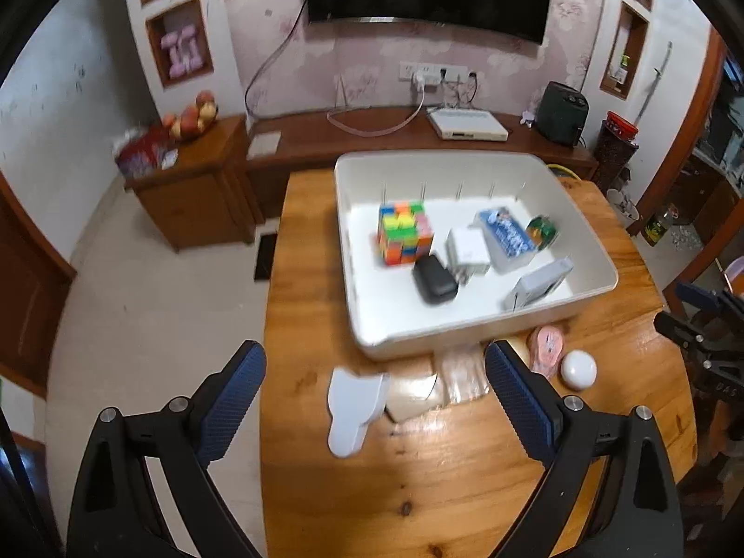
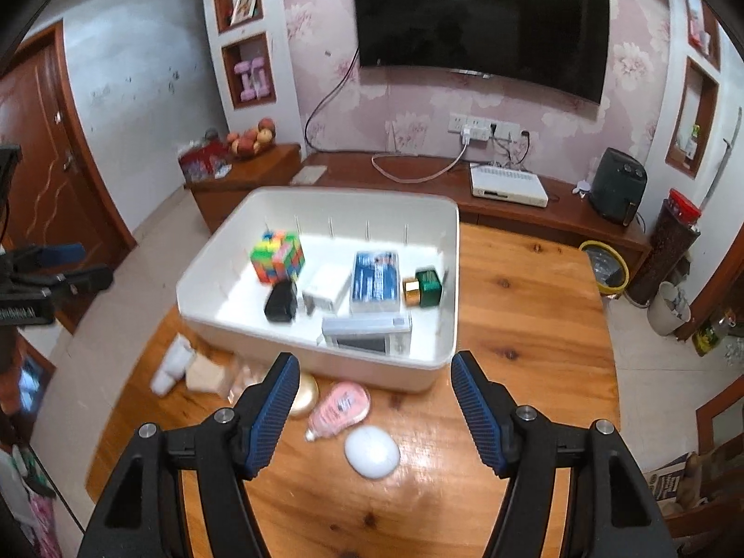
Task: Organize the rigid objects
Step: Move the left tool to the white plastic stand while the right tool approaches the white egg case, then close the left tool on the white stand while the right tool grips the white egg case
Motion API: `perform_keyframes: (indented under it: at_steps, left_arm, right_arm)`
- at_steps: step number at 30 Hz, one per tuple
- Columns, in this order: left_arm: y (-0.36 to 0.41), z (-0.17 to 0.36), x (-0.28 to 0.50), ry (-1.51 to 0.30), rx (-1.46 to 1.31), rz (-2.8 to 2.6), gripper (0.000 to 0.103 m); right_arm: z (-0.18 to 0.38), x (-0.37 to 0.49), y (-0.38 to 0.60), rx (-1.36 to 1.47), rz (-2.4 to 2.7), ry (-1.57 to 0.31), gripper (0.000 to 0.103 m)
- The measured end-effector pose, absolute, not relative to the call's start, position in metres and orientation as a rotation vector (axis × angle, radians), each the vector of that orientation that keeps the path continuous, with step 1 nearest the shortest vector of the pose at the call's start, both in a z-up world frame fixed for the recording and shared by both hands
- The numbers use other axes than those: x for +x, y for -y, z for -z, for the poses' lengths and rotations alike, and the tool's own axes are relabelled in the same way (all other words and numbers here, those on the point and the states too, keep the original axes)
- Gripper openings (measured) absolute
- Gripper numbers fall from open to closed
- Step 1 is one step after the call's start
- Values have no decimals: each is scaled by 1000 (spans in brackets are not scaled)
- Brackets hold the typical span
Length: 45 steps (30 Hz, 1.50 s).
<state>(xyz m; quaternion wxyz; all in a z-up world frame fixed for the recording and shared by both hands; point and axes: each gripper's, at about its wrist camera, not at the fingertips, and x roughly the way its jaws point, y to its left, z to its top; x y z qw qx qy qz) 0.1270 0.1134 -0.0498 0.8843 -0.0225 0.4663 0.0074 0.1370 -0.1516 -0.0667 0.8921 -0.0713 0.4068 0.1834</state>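
Rigid objects fill the white bin (image 2: 446,288) on the wooden surface (image 2: 525,325): a colourful puzzle cube (image 2: 278,255), a black case (image 2: 281,303), a white charger (image 2: 328,292), a blue box (image 2: 375,281), a green jar (image 2: 425,287) and a grey box (image 2: 367,331). Just in front of the bin lie a pink item (image 2: 338,407), a white oval object (image 2: 372,452), a beige block (image 1: 411,395) and a white plastic piece (image 1: 355,402). Both the left gripper (image 1: 374,400) and the right gripper (image 2: 372,414) hang above these with jaws apart and nothing held, the left wider.
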Motion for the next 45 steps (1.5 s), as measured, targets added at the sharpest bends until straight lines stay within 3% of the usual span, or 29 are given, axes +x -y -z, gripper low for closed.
perform_keyframes:
  at_steps: [2, 19, 35, 43, 45]
  left_arm:
    - [-120, 60, 123, -989, -64, -16, 102]
    - [-150, 155, 136, -1163, -122, 100, 102]
    - [-162, 195, 160, -1193, -233, 126, 102]
    - [-162, 194, 165, -1162, -266, 157, 101]
    - [-158, 193, 165, -1151, -257, 147, 96]
  right_arm:
    - [82, 133, 152, -169, -381, -859, 69]
    - [196, 121, 134, -365, -435, -955, 69]
    - [221, 135, 144, -279, -461, -955, 68]
    - [220, 133, 144, -265, -492, -931, 60]
    - [221, 131, 143, -258, -493, -922, 56]
